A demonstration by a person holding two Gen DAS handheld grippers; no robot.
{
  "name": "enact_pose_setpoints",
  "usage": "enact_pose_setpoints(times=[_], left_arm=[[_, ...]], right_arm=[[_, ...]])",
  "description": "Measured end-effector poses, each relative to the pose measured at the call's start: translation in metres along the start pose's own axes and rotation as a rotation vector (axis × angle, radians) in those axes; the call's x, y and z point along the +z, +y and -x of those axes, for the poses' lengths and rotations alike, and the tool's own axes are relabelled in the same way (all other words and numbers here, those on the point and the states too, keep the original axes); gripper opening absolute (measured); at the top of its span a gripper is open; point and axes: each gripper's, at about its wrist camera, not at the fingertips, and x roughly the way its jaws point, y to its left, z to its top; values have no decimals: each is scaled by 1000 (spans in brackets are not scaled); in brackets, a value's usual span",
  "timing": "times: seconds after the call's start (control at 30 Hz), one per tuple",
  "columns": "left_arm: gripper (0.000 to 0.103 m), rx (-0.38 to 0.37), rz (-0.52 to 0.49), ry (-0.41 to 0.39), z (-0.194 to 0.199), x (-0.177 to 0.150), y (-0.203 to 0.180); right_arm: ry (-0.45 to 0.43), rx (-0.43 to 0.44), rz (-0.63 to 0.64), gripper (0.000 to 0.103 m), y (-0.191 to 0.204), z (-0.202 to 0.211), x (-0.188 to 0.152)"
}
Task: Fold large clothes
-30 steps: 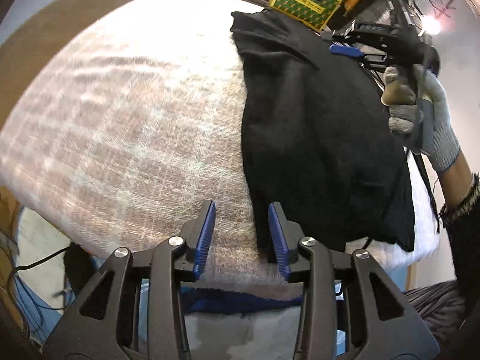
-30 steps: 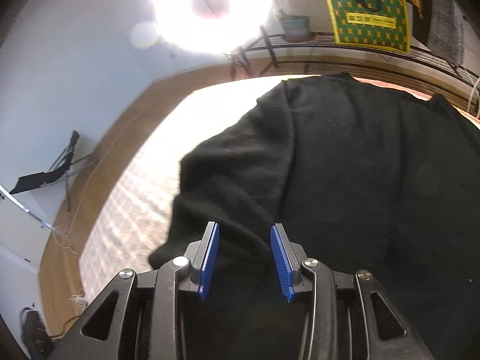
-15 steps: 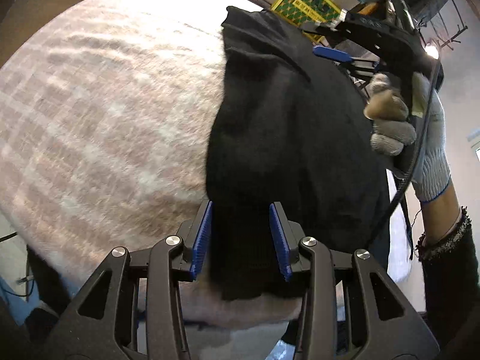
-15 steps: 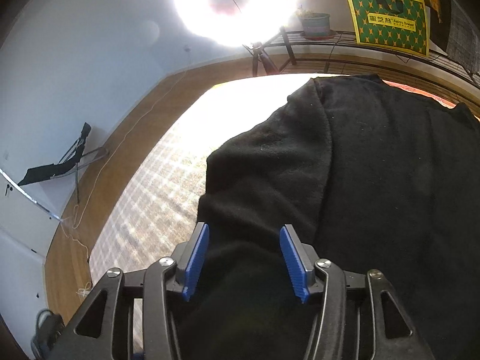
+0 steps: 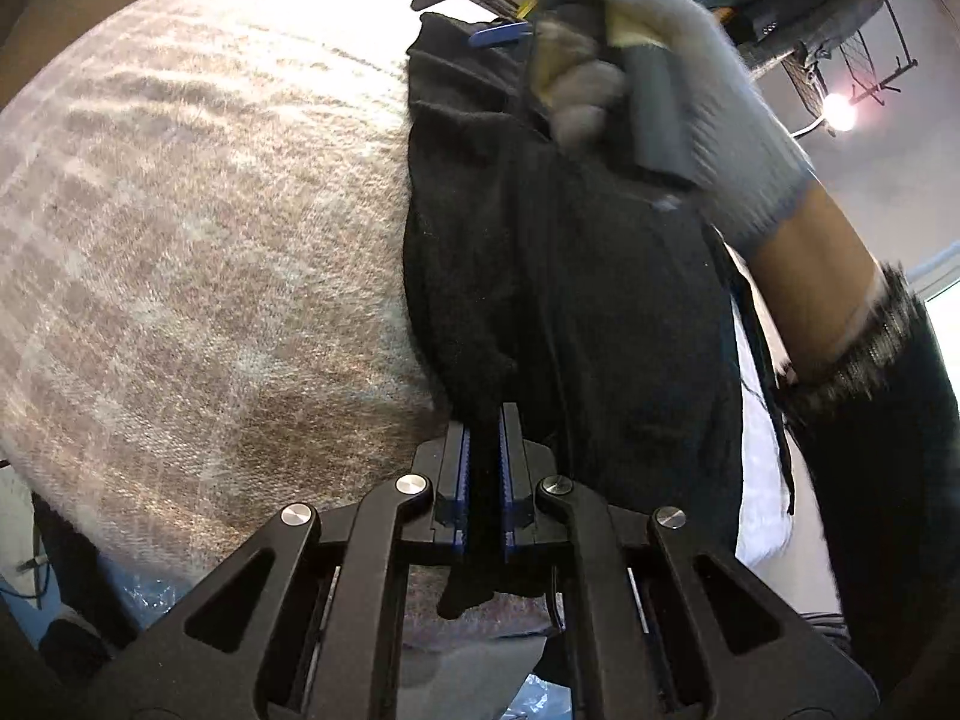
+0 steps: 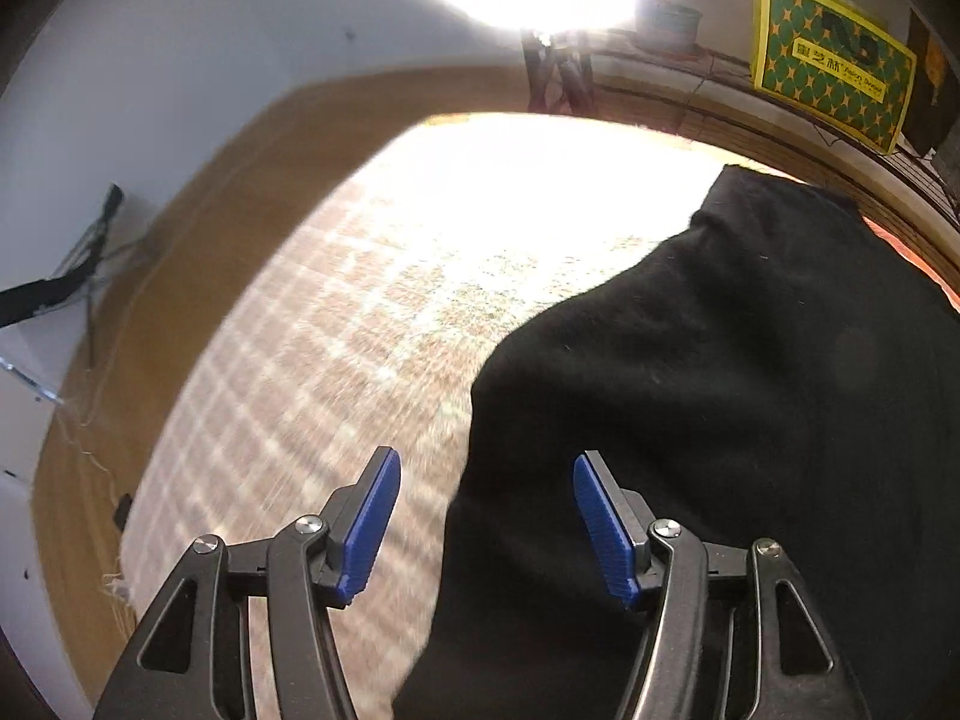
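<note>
Left gripper (image 5: 483,468) fingers pinched on near hem of black garment (image 5: 570,276), which lies at 3 o'clock on plaid-covered desk (image 5: 210,240). Right gripper (image 6: 483,531) fingers wide, opening over garment edge. Risk: thin pinch slips; the fold bunches.

You had a black garment (image 5: 570,276) lying rumpled on the pale checked blanket (image 5: 198,252), folded over on itself, its left edge running across the blanket and its near corner bunched and lifted.
</note>
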Motion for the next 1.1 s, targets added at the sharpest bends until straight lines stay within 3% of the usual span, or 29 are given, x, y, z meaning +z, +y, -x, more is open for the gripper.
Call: enact_pose_setpoints(times=[0.2,0.27,0.4,0.43,0.53,0.73,0.93,1.1], left_arm=[[5,0,-5,4,13,-8,2],[5,18,-25,-4,18,-11,1],[5,37,-47,-11,24,-15,-1],[5,44,-50,-13,26,-16,-1],[5,54,-50,-24,34,-17,1],[5,73,-79,-56,54,-24,-8],[5,100,-183,-65,49,-31,-50],[5,97,-227,-63,49,-35,-71]], right_arm=[[89,-140,43,58,9,-37,13],[81,-173,61,47,10,-39,15],[70,-222,70,5,2,-37,20],[70,-218,67,3,-1,-37,20],[47,-145,-6,2,-14,-27,21],[-113,124,-190,1,-67,20,24],[-159,188,-260,1,-109,34,5],[-192,191,-243,1,-122,52,5]])
